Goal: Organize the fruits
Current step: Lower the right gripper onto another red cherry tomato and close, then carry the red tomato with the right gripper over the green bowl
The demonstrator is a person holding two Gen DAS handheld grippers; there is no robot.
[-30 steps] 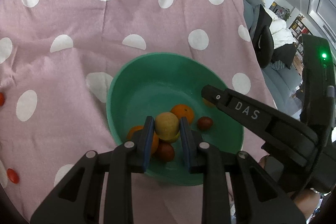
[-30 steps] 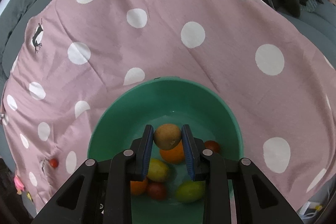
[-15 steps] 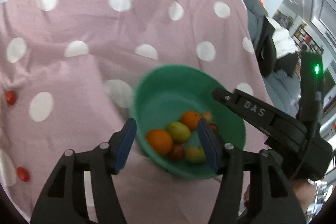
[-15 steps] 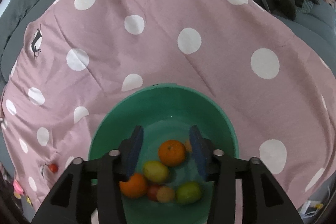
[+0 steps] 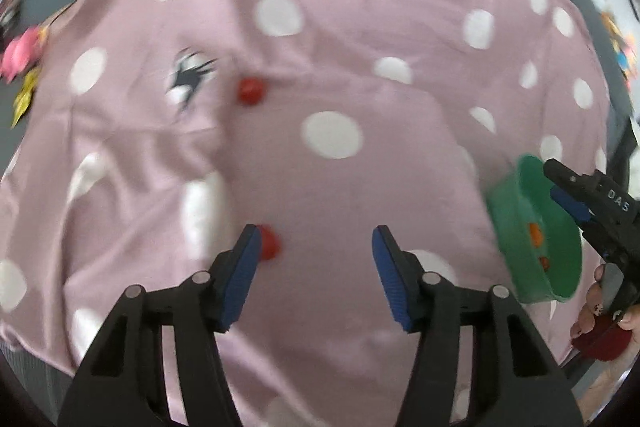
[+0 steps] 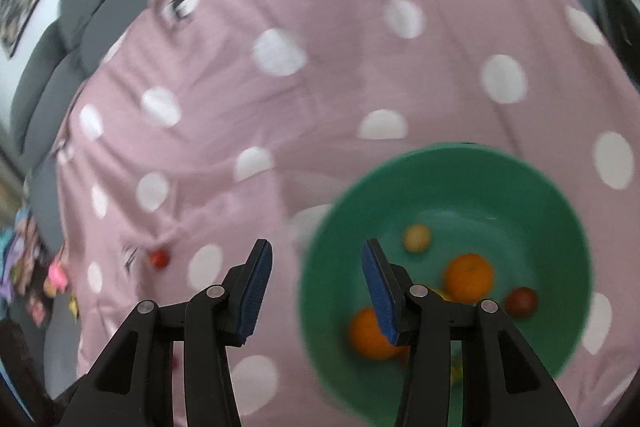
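The green bowl (image 6: 460,155) sits on the pink dotted cloth and holds two oranges (image 6: 468,277), a small yellowish fruit (image 6: 417,238) and a dark red one (image 6: 520,302). My right gripper (image 6: 316,259) is open and empty over the bowl's left rim. My left gripper (image 5: 316,251) hangs over the cloth well left of the bowl (image 5: 520,195), its jaws closing with nothing gripped. A small red fruit (image 5: 269,247) lies on the cloth just inside its left finger. A second red fruit (image 5: 251,91) lies farther off. The right gripper (image 5: 580,195) shows over the bowl.
The pink cloth (image 5: 340,27) with white dots is creased and covers a grey sofa (image 6: 60,67). Pink and yellow toys (image 5: 20,55) lie off its left edge. A hand (image 5: 600,307) holds the right gripper's handle beside the bowl.
Both grippers opened and dropped their fruits into the bowl. The left one swung away left over the cloth to the red fruits. The right one shifted left, so the bowl now lies to its right.
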